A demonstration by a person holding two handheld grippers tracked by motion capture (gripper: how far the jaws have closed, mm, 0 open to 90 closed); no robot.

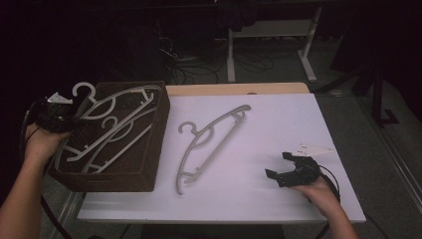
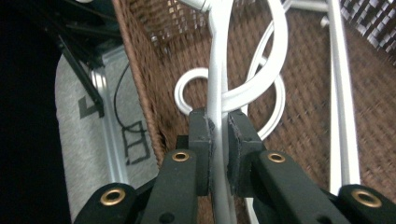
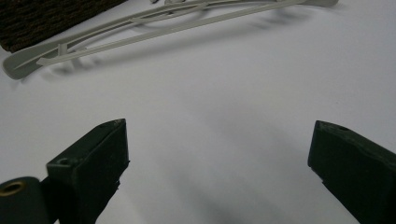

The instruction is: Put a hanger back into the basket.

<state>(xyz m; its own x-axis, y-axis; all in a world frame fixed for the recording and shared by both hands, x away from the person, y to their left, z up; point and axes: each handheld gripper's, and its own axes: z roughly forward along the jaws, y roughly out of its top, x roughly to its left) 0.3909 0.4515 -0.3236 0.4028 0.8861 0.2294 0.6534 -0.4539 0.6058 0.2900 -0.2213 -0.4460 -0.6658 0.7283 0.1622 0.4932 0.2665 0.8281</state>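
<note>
A brown wicker basket (image 1: 149,149) stands on the left end of the white table and holds two pale plastic hangers. My left gripper (image 1: 72,108) is at the basket's left rim, shut on the upper hanger (image 1: 119,96) near its hook. In the left gripper view the jaws of the left gripper (image 2: 218,122) pinch that hanger's white stem (image 2: 218,60), and the hook of the second hanger (image 2: 275,98) loops behind it. A third grey hanger (image 1: 209,144) lies flat on the table. My right gripper (image 1: 277,164) rests open on the table to its right, nothing between its fingers.
The right gripper view shows the lying hanger (image 3: 163,23) ahead of the open right gripper (image 3: 219,135), with the basket's corner (image 3: 37,18) at top left. A strip of wooden tabletop (image 1: 239,88) runs behind the white sheet. Desk legs and cables sit on the dark floor beyond.
</note>
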